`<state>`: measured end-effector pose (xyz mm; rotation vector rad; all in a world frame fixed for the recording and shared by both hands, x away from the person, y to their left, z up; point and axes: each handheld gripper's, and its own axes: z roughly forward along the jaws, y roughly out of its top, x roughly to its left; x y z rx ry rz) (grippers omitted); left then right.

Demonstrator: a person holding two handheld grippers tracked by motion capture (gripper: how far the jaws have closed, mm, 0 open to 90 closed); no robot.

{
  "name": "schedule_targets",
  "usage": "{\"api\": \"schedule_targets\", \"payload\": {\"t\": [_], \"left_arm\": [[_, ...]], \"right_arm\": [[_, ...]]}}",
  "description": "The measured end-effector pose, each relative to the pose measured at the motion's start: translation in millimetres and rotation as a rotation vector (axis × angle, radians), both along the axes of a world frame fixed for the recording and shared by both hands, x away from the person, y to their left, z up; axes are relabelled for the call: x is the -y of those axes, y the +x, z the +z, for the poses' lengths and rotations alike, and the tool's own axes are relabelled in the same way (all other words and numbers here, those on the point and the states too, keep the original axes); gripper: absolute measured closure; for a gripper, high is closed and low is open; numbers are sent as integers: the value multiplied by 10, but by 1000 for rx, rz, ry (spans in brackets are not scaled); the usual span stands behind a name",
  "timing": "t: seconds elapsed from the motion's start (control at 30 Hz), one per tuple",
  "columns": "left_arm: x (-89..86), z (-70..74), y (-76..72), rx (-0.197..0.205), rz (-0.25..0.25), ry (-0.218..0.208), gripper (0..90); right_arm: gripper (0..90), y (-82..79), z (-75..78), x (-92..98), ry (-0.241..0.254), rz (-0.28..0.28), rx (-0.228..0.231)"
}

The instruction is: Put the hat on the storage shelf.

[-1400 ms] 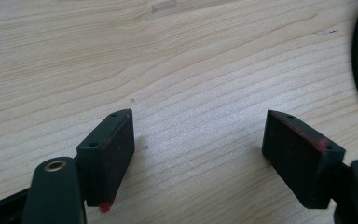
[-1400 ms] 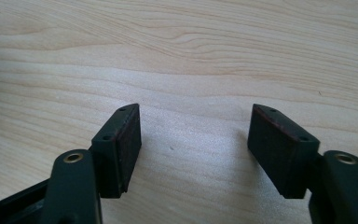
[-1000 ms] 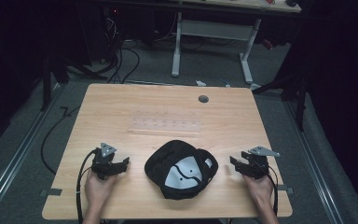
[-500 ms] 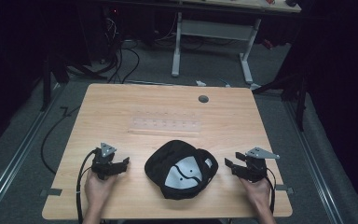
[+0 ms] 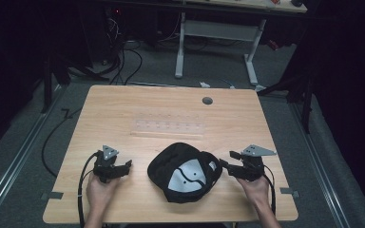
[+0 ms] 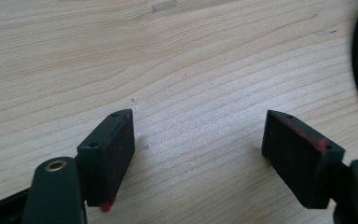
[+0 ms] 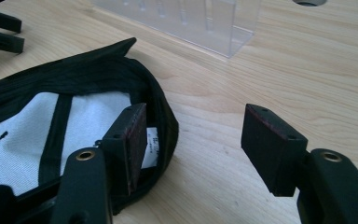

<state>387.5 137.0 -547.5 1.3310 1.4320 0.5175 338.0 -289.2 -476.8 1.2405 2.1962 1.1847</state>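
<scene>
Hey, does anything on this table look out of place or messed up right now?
The black cap lies upside down near the front edge of the table, its white lining facing up. Nothing looks spilled or damaged. The clear plastic rack sits straight behind it.

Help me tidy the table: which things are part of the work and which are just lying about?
In the work: black cap, right gripper, left gripper.
Lying about: clear plastic rack, table's cable hole.
</scene>
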Motion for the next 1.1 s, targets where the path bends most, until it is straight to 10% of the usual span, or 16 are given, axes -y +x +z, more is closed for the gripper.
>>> {"api": "schedule_targets", "payload": {"t": [1.1], "left_arm": [[0, -1, 1, 0, 0, 3, 256]], "right_arm": [[408, 395, -33, -428, -45, 148, -76]]}}
